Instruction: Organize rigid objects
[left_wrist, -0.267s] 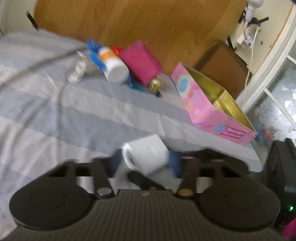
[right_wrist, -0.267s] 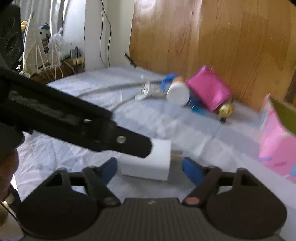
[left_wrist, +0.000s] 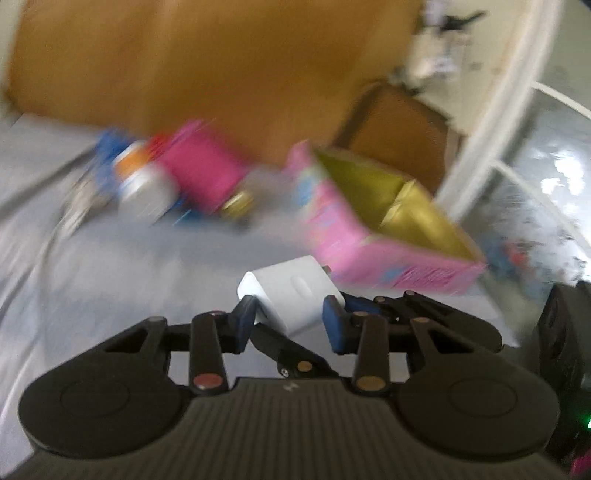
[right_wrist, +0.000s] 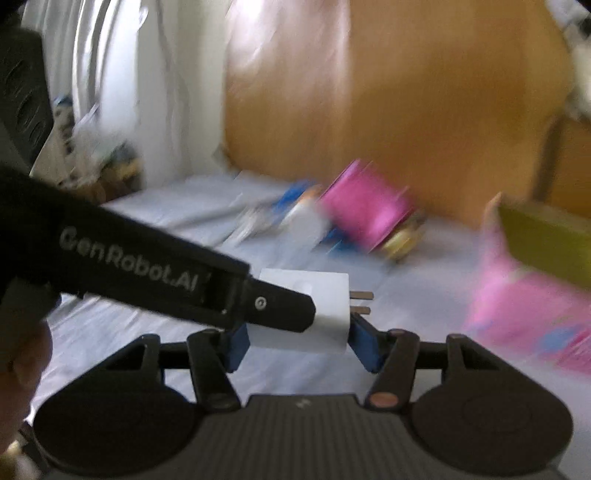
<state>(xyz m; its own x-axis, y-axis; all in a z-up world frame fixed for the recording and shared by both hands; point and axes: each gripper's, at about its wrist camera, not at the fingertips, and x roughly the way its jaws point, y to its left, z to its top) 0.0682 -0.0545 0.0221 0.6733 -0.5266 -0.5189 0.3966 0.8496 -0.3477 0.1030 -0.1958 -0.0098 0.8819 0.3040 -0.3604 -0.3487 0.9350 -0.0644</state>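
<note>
A white plug-in charger (left_wrist: 291, 295) with two metal prongs sits between both grippers above the grey bedsheet. My left gripper (left_wrist: 290, 325) is shut on it; its black finger (right_wrist: 273, 308) crosses the charger (right_wrist: 317, 306) in the right wrist view. My right gripper (right_wrist: 301, 341) has its blue pads close on either side of the charger; whether they press it is unclear. An open pink box (left_wrist: 373, 225) with a gold inside lies to the right, also in the right wrist view (right_wrist: 532, 295).
A blurred heap lies by the wooden headboard (left_wrist: 221, 66): a magenta box (left_wrist: 203, 173), a white bottle with an orange band (left_wrist: 144, 184), a gold-capped item (left_wrist: 238, 203) and blue pieces. A brown cabinet (left_wrist: 402, 129) stands behind the pink box.
Both views have swung and blurred. The charger has moved right toward the pink box. The right gripper's pads have closed in around the charger.
</note>
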